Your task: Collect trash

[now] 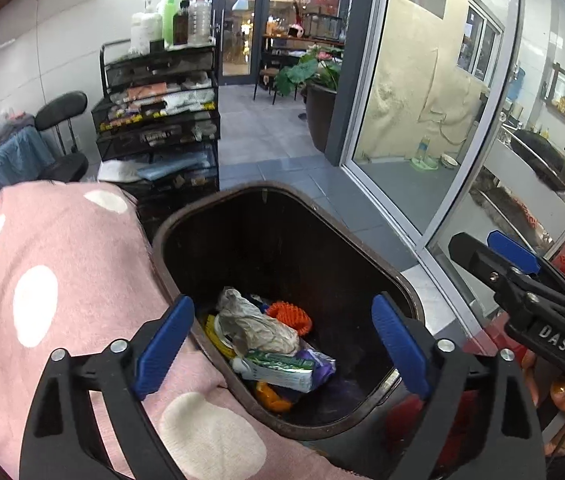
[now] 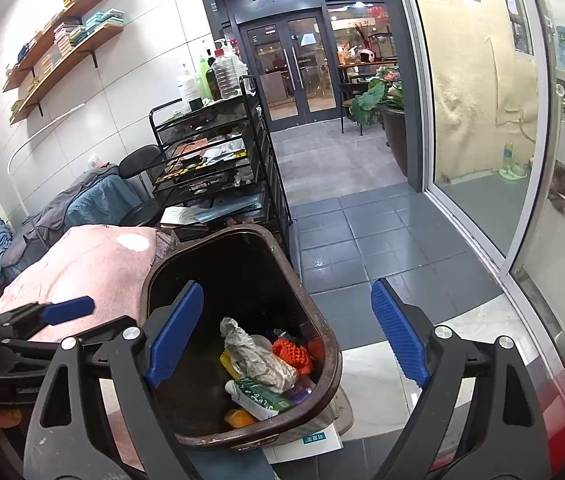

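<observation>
Your left tongs (image 1: pixel 282 344) stand wide apart with nothing between the pads; they hang over the near rim of the brown trash bin (image 1: pixel 186 216), and the heap of rubbish lies straight ahead of them, down on the bin's floor. To their left, touching the bin's wall, is a pink cushion with white dots (image 1: pixel 54 280); leave it be.

Working across the heap: the yellow wrapper (image 1: pixel 215 330) at its left edge looks thin and slippery, so pinch it flat across a fold. The crumpled grey-white bag (image 1: pixel 256 326) in the middle should be light and soft and will collapse under the pads; take it at its thickest bunch. The green-and-white carton (image 1: pixel 278 370) lying nearest you seems the stiffest piece, though an empty one would crush; close across its narrow sides. The orange foam net (image 1: pixel 288 316) behind it is springy and nearly weightless, easy to snag anywhere. Something orange (image 1: pixel 268 396) sits under the carton, too hidden to judge.

Your right tongs (image 2: pixel 286 338) are likewise released and empty. Their left pad hangs over the bin's mouth, their right pad is out past its rim over the grey floor tiles (image 2: pixel 362 232), so the rubbish lies below and left of their centre. In the left view they appear at the far right, well clear of the bin.
</observation>
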Motion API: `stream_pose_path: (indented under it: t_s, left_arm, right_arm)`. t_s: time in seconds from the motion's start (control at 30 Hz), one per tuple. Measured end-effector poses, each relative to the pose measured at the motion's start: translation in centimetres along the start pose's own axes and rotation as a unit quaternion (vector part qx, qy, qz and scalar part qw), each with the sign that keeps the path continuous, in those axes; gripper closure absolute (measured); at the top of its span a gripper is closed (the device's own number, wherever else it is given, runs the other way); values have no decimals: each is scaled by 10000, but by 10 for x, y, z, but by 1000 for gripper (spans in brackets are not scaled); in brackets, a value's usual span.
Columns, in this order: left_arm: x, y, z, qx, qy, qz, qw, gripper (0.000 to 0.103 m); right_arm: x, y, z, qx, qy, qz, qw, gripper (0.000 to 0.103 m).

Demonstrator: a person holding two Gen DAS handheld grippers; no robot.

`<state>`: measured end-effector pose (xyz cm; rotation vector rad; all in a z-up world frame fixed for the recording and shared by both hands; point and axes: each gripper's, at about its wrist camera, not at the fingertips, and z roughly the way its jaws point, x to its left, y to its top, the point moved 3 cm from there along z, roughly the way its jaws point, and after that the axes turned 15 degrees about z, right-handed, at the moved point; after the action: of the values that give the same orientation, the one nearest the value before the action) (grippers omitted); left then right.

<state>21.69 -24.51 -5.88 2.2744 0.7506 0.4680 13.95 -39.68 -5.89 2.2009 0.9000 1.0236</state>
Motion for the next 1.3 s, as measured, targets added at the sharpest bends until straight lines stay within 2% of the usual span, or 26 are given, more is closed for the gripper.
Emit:
stream_pose_path:
  t_s: [0.13, 0.27, 0.4, 0.63, 1.0, 1.17, 1.3]
  left_arm:
    - [-1, 1, -24, -393, 219, 43, 9990, 6]
    - [0, -4, -57, -830, 553, 66, 9950, 5]
    - [3, -13, -86, -1099, 885, 50, 9900, 5]
    - [16, -38, -137, -1602, 1550, -233, 9746, 5]
    - [39, -83, -192, -1987, 2295, -774, 9497, 5]
    - [44, -107, -210, -1949, 2741, -998, 9365, 5]
    - [49, -127, -224, -1956, 2834, -1277, 9301, 5]
  right_arm:
    - [0, 1, -3, -64, 13, 14, 10000, 13]
    - [3, -2, -9, -136, 177, 49, 9997, 12]
    - [14, -5, -18, -278, 365, -49, 9989, 10]
    - [51, -18, -36, -503, 759, -459, 9948, 6]
    - [104, -48, -63, -389, 1465, -879, 9845, 6]
    - [121, -68, -80, -455, 1798, -1068, 9768, 6]
    - [132, -83, -96, -511, 2069, -1158, 9701, 6]
